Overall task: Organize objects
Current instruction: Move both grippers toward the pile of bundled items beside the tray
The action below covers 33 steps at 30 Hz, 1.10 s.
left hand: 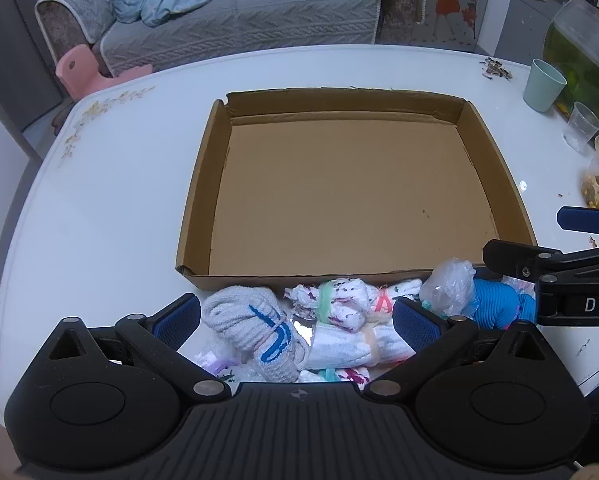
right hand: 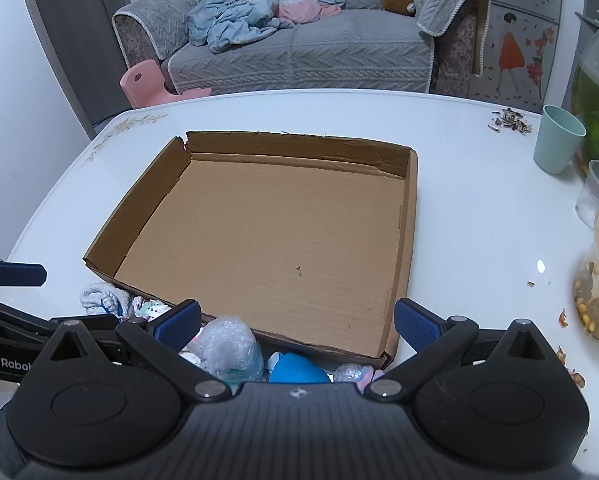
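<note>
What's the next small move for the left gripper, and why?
Probably lower the left gripper onto the grey knitted sock bundle with blue stripes and close on it. Both grippers stand open and hold nothing, the shallow brown cardboard box is empty, and the rolled bundles lie on the white table against the box's near wall. The grey bundle sits between the left gripper's fingers.

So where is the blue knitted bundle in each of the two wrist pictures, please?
Left wrist view: the blue knitted bundle lies low at the right, before the near wall of the cardboard tray, under the right gripper's arm.
Right wrist view: it sits at the bottom centre, partly hidden by the gripper body.
Shared landmark: the crumpled clear plastic bag, just to its left in both pictures.
</note>
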Available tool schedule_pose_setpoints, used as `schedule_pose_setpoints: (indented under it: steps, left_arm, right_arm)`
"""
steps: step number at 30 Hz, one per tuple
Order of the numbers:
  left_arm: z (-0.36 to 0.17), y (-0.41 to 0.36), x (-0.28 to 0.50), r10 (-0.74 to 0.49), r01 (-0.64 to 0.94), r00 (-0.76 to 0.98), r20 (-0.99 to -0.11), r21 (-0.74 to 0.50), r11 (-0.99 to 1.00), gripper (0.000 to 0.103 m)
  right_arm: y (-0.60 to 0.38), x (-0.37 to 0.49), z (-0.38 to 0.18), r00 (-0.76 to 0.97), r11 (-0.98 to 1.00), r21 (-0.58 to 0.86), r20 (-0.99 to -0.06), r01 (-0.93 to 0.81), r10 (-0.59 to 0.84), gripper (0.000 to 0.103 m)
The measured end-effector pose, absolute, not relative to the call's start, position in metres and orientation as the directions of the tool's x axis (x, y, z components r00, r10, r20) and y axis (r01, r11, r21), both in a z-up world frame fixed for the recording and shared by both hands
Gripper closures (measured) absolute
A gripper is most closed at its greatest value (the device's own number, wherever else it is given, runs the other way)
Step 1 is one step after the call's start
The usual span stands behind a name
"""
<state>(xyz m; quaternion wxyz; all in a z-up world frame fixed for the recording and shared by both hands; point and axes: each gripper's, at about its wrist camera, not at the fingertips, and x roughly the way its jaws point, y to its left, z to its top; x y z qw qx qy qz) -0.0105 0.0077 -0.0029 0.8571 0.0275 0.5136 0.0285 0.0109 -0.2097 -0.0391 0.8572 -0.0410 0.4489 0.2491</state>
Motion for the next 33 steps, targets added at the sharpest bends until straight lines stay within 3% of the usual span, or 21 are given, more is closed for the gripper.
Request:
schedule_pose_setpoints:
  steps: [22, 27, 33]
  left_arm:
    - [0.008, 0.047, -0.049, 0.124, -0.057, 0.510, -0.851, 0.111, 0.992, 0.000]
    - [-0.008, 0.078, -0.099, 0.176, -0.095, 0.489, -0.854, 0.148, 0.984, 0.000]
    - [-0.044, 0.089, -0.123, 0.127, -0.100, 0.435, -0.892, 0.092, 0.991, 0.001]
  right_arm:
    - [-0.224, 0.008, -0.036, 0.473, 0.862, 0.154, -0.783, -0.483, 0.404, 0.000]
    - [-0.246, 0.007, -0.033, 0.479, 0.862, 0.163, -0.775, -0.479, 0.413, 0.000]
    - [-0.265, 0.014, -0.047, 0.456, 0.884, 0.163, -0.807, -0.438, 0.375, 0.000]
